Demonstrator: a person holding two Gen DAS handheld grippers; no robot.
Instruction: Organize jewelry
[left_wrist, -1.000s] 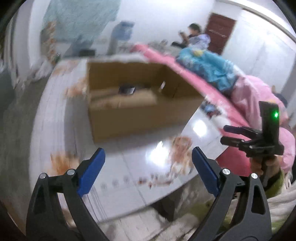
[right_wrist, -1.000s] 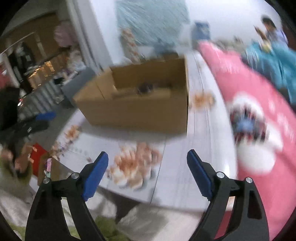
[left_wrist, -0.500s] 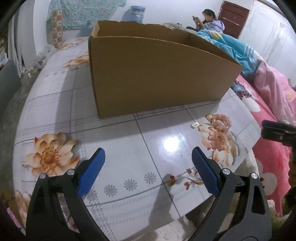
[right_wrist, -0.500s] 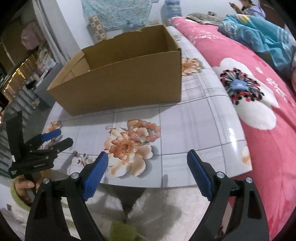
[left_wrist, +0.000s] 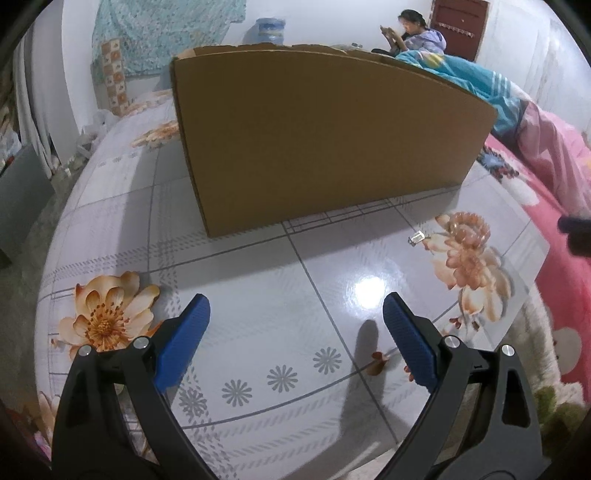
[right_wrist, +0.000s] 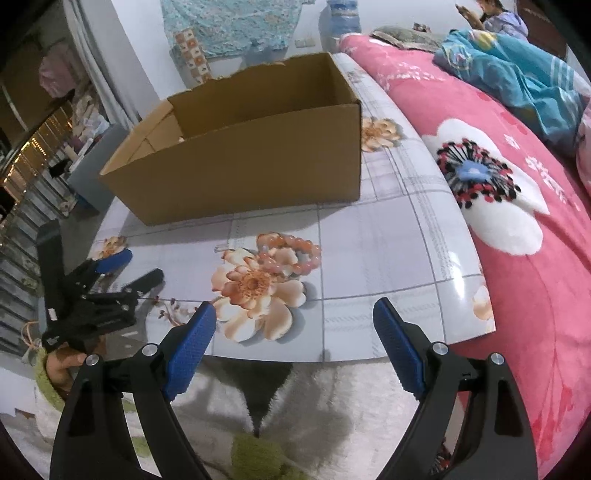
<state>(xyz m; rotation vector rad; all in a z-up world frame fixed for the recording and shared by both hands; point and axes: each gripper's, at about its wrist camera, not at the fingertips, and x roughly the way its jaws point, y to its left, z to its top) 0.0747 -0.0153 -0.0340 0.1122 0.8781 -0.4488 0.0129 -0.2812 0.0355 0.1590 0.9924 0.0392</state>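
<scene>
A pink bead bracelet (right_wrist: 295, 251) lies on the flowered table (right_wrist: 388, 236), on a printed flower in front of the cardboard box (right_wrist: 240, 162). It also shows in the left wrist view (left_wrist: 467, 229), with a small silver piece (left_wrist: 416, 237) beside it. My right gripper (right_wrist: 295, 328) is open and empty, at the table's near edge, short of the bracelet. My left gripper (left_wrist: 295, 321) is open and empty, low over the table, left of the bracelet. It shows from outside in the right wrist view (right_wrist: 127, 266).
The open box (left_wrist: 325, 147) stands tall behind the bracelet. A pink flowered bed (right_wrist: 517, 184) runs along the table's right side, with a blue blanket (right_wrist: 517, 74). A person (left_wrist: 413, 33) sits at the back. White fluffy fabric (right_wrist: 314, 406) lies below the table edge.
Both grippers have dropped lower and come closer to the table; the view has steadied from blur. The box looms larger in the left wrist view. Both stay open.
</scene>
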